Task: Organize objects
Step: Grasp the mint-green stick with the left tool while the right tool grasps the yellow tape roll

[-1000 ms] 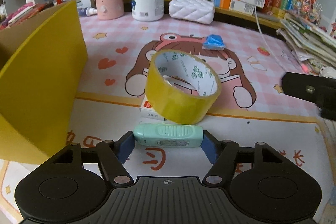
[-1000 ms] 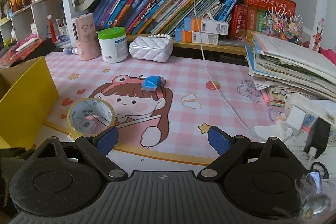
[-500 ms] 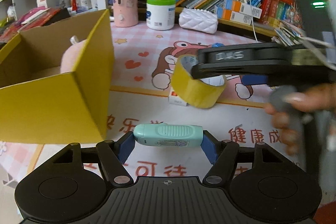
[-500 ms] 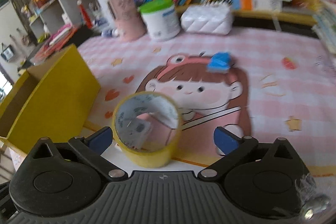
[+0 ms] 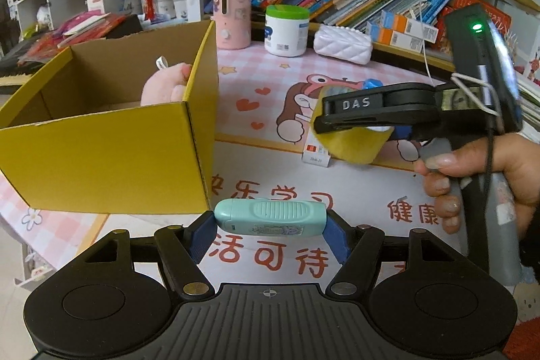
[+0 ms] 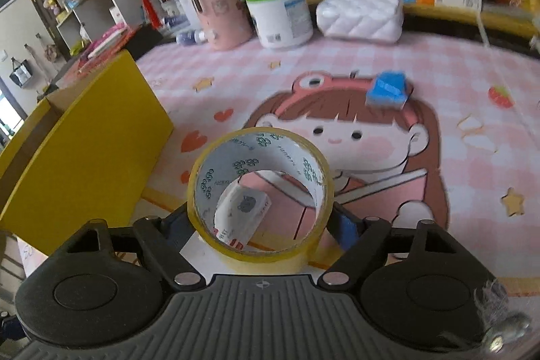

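Left claw [image 5: 270, 237]: a mint case [image 5: 270, 217] is clamped crosswise between the pads. The yellow box [image 5: 111, 137] stands ahead-left, top open, its near corner close.

Right claw [image 6: 261, 225]: the tape roll [image 6: 261, 198] is pinched at both sides, with open mat [image 6: 438, 97] ahead.
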